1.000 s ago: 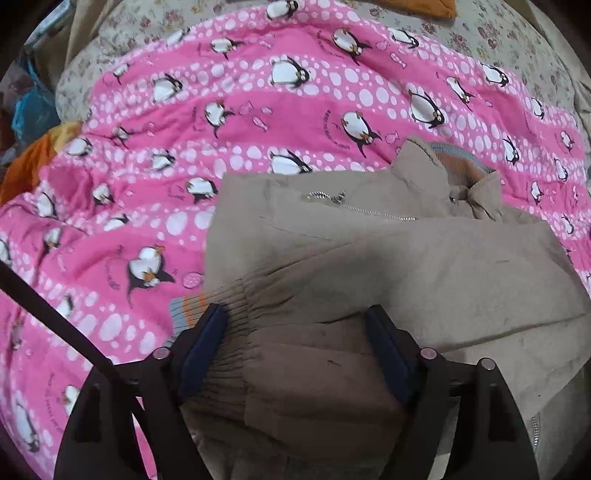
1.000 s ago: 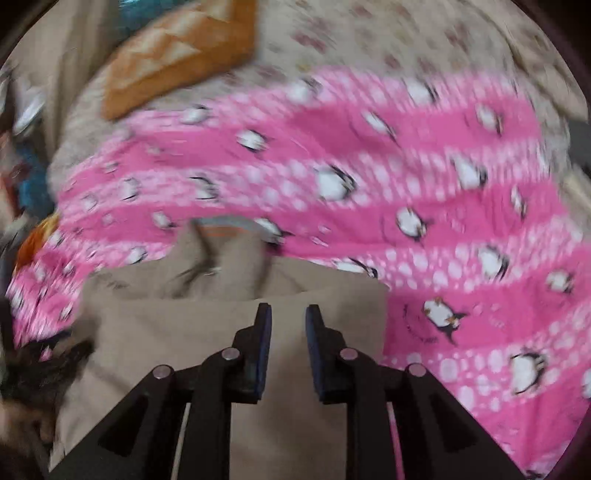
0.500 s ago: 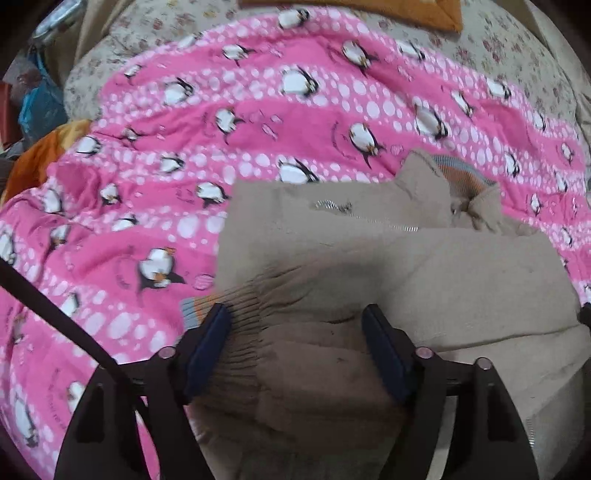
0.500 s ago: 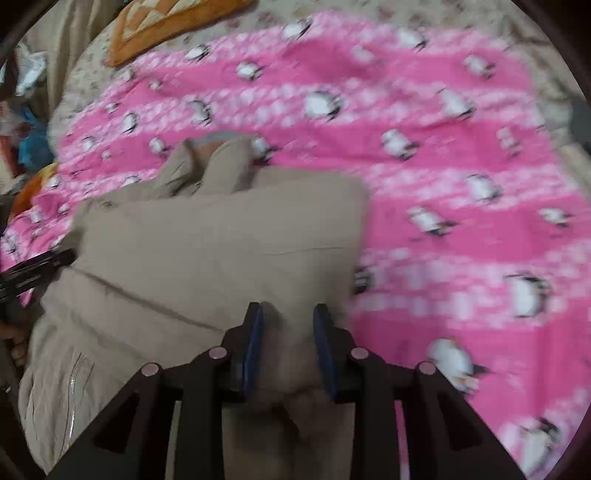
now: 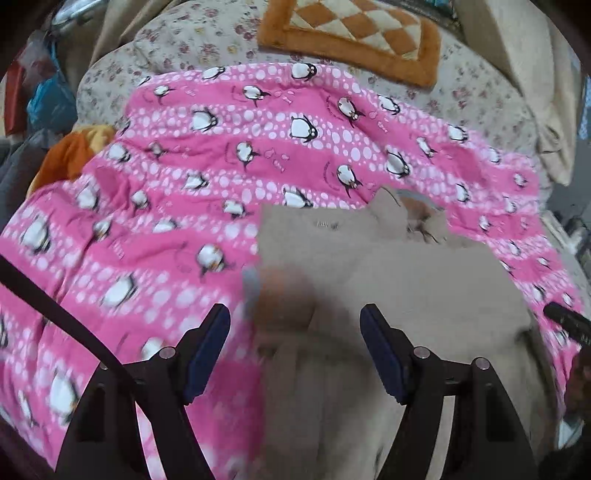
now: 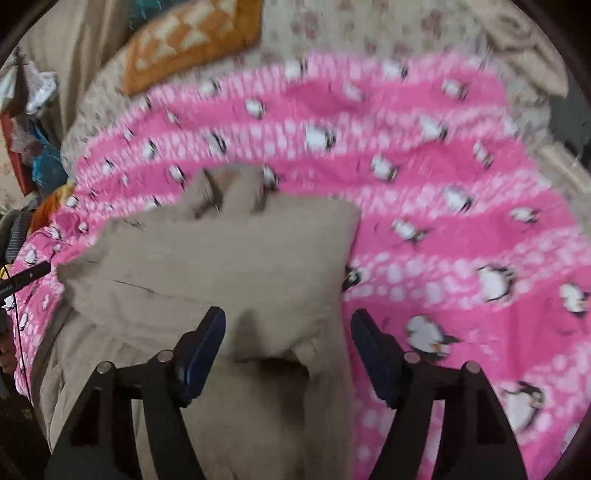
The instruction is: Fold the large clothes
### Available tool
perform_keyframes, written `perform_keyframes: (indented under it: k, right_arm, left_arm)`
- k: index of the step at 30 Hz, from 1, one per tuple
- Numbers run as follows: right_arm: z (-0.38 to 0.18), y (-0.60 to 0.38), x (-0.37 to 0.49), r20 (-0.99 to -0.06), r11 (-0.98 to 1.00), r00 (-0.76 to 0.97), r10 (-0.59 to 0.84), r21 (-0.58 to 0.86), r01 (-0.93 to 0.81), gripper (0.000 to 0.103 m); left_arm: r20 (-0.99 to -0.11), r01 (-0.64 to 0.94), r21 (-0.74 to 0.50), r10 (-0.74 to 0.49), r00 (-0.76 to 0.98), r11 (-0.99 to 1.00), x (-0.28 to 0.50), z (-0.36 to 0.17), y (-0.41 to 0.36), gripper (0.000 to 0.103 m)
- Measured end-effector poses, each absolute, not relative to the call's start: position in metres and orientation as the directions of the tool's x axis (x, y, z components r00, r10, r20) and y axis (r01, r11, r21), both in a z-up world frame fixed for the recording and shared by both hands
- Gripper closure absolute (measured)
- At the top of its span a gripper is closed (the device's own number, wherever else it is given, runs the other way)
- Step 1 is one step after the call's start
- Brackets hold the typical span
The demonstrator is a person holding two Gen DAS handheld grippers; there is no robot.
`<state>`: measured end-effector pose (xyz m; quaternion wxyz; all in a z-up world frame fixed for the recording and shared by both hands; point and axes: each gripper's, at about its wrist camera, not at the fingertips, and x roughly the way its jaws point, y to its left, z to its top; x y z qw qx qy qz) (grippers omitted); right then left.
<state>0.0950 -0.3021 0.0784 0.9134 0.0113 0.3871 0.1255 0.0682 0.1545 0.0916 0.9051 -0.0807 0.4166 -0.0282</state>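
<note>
- Two grippers over one tan jacket (image 5: 406, 291), lying partly folded on pink penguin blanket (image 5: 184, 177), toward its near side, collar pointing away.
- Left gripper (image 5: 295, 350): spread wide, released; pads clear of cloth, ribbed cuff (image 5: 273, 295) just ahead of the gap, blurred.
- Right gripper (image 6: 288, 354): jaws just opened, released; rumpled fold of jacket (image 6: 221, 258) lying between them, not pinched.
- Risk, as a judgement: folded sleeve springing back open once let go, thick padded fabric resisting a crease.
- Risk: elastic cuff curling or sliding off the body panel, leaving a lopsided bundle.
- Risk: next pinch catching the soft blanket together with the jacket and dragging both, loose quilted surface offering little resistance.
- Risk: metal zipper (image 5: 327, 224) snagging on a pad.
- Jacket: matte, heavy-looking weave, bulky rounded folds, stand-up collar with striped knit lining.
- Blanket: fleecy, wrinkled, white dots and penguins in bands.
- Beyond: floral bedsheet (image 5: 192, 48), orange checked cushion (image 5: 351, 33), plush-edged, flat.
</note>
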Motion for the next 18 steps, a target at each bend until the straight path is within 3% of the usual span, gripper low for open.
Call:
perform_keyframes:
  k: [3,6,11,15,18]
  right_arm:
    - [0.088,-0.326,0.048,-0.683,0.965,0.682,0.26,0.173,-0.195,0.028]
    - [0.085,-0.343,-0.008,-0.669,0.955,0.682,0.294,0.225,-0.191,0.027]
    - [0.046,-0.354,-0.101,-0.718,0.955,0.635,0.286,0.266,-0.13,0.021]
    - [0.012,-0.354,-0.142,-0.786,0.961,0.566,0.249,0.272,-0.045,0.021]
    - [0.001,-0.352,-0.152,-0.796,0.955,0.543,0.267,0.293,-0.041,0.021]
  left_arm:
    - [-0.769,-0.026,-0.17,-0.116,0.628,0.985,0.025,0.087,0.175,0.048]
    - [-0.732,-0.055,-0.191,-0.105,0.674,0.98,-0.03,0.087,0.191,0.048]
    - [-0.733,-0.052,-0.242,-0.148,0.664,0.969,-0.105,0.057,0.176,0.048]
    - [-0.817,-0.109,-0.186,-0.092,0.57,0.976,-0.138,0.013,0.156,0.049]
    - [-0.836,-0.158,-0.25,-0.13,0.533,0.955,-0.138,0.002,0.161,0.051]
